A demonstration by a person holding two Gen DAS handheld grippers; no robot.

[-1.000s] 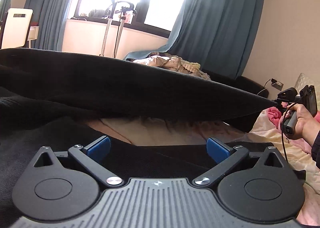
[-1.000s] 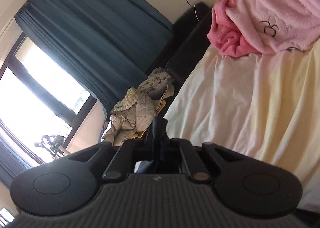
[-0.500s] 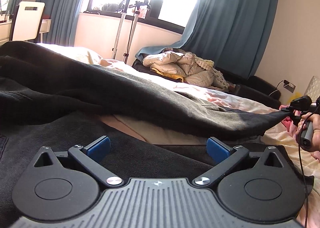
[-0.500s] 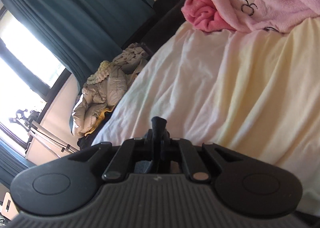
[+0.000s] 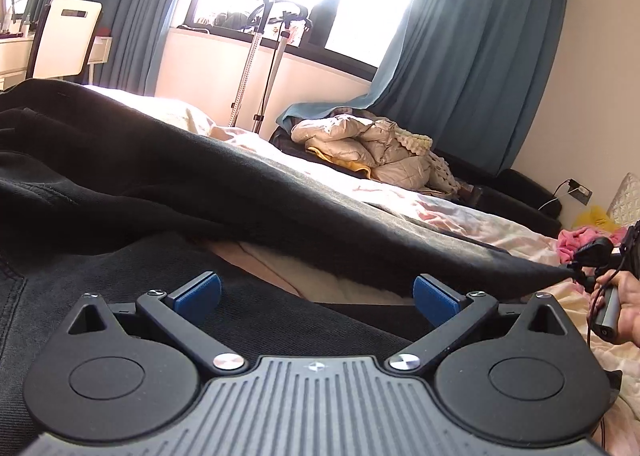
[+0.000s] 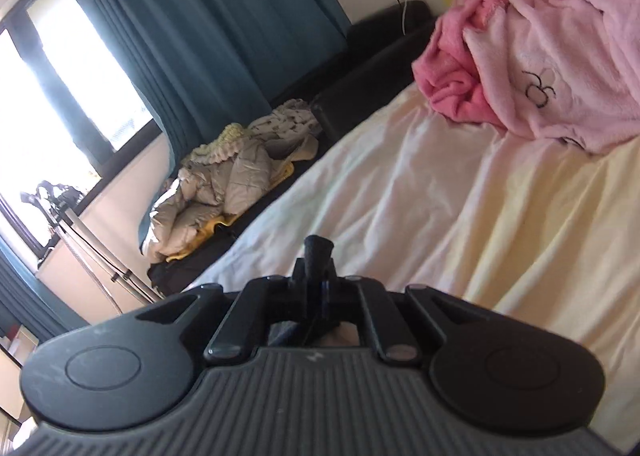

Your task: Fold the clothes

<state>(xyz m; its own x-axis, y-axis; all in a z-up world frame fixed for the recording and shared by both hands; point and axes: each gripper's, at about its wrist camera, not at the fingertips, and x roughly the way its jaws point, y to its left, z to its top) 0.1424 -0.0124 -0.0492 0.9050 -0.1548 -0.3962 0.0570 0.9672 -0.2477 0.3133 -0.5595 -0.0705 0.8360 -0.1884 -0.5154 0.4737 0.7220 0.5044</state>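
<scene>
A large black garment [image 5: 200,184] lies across the bed, one long fold stretched from the left down to the right. Its far corner [image 5: 560,274] is pinched in my right gripper [image 5: 592,256], held by a hand at the right edge. In the right wrist view, that gripper [image 6: 318,260] is shut, with a nub of black cloth [image 6: 318,246] sticking out between the fingers. My left gripper [image 5: 316,292] is open, its blue pads [image 5: 200,288] wide apart just above a lower layer of the same garment [image 5: 280,320]. Nothing sits between them.
A cream sheet [image 6: 440,196] covers the bed. A pink fleece pile [image 6: 560,56] lies at its far right. A beige quilted jacket [image 5: 360,144] rests on a dark couch under blue curtains [image 5: 460,56]. A metal stand [image 5: 256,68] and a white chair [image 5: 66,40] stand by the window.
The raised black fold has dropped low toward the bed, uncovering the room behind. My right gripper has sunk with the corner and rolled. The left gripper stays open in place.
</scene>
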